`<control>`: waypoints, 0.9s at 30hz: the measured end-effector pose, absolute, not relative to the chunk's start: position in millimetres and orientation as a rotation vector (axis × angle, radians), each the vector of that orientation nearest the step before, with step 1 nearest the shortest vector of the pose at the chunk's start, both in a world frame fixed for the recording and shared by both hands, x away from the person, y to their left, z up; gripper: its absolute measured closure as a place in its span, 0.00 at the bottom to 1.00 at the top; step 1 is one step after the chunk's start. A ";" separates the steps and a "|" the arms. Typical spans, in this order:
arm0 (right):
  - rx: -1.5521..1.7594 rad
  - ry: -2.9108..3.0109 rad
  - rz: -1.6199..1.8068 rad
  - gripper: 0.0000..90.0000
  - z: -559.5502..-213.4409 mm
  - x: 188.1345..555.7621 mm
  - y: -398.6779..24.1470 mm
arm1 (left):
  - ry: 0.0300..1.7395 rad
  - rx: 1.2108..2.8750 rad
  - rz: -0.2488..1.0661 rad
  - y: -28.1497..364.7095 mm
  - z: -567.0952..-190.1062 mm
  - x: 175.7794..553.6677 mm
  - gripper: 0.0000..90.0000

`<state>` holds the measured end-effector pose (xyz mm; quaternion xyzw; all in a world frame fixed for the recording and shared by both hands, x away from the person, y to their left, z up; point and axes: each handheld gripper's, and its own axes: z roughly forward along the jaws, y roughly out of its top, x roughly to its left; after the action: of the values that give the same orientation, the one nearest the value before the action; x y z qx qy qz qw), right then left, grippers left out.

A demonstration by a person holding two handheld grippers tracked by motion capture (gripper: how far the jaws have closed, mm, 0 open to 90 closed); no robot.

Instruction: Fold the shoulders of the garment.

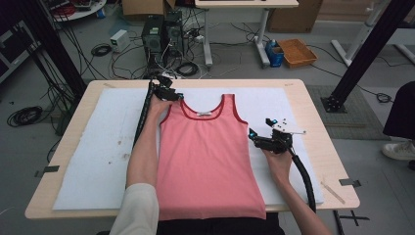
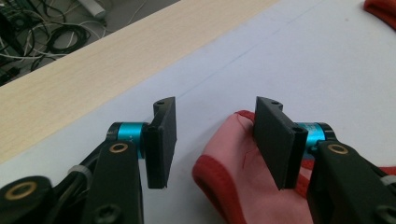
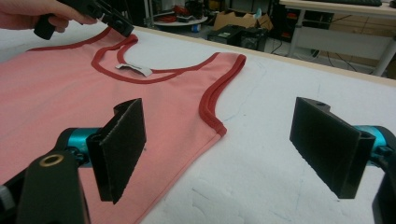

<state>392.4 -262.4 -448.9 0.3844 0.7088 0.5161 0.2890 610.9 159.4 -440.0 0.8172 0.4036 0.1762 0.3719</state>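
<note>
High view: a pink tank top point(image 1: 205, 156) lies flat on a white mat point(image 1: 98, 147) on the table point(image 1: 318, 147). Left gripper point(image 1: 172, 95) sits at its left shoulder strap point(image 2: 233, 163), fingers half spread around the strap, not visibly pinching. Right gripper point(image 1: 254, 136) hovers beside the right armhole, fingers spread wide with nothing between them

The sleeveless pink cotton tank top with red-trimmed neckline and armholes point(image 1: 208, 156) lies flat and face-up on the worktop, spread smooth. Straps point toward the far edge; the hem reaches the near edge. A white label shows inside the neckline.
</note>
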 end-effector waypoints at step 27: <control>1.024 1.896 1.365 0.20 -448.8 392.5 -261.8 | 0.861 2.117 0.425 149.7 -408.7 595.0 0.93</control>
<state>392.5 -261.8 -448.8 0.3839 0.7111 0.5120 0.2910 595.0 149.7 -408.7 0.8359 0.3397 0.1677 0.3971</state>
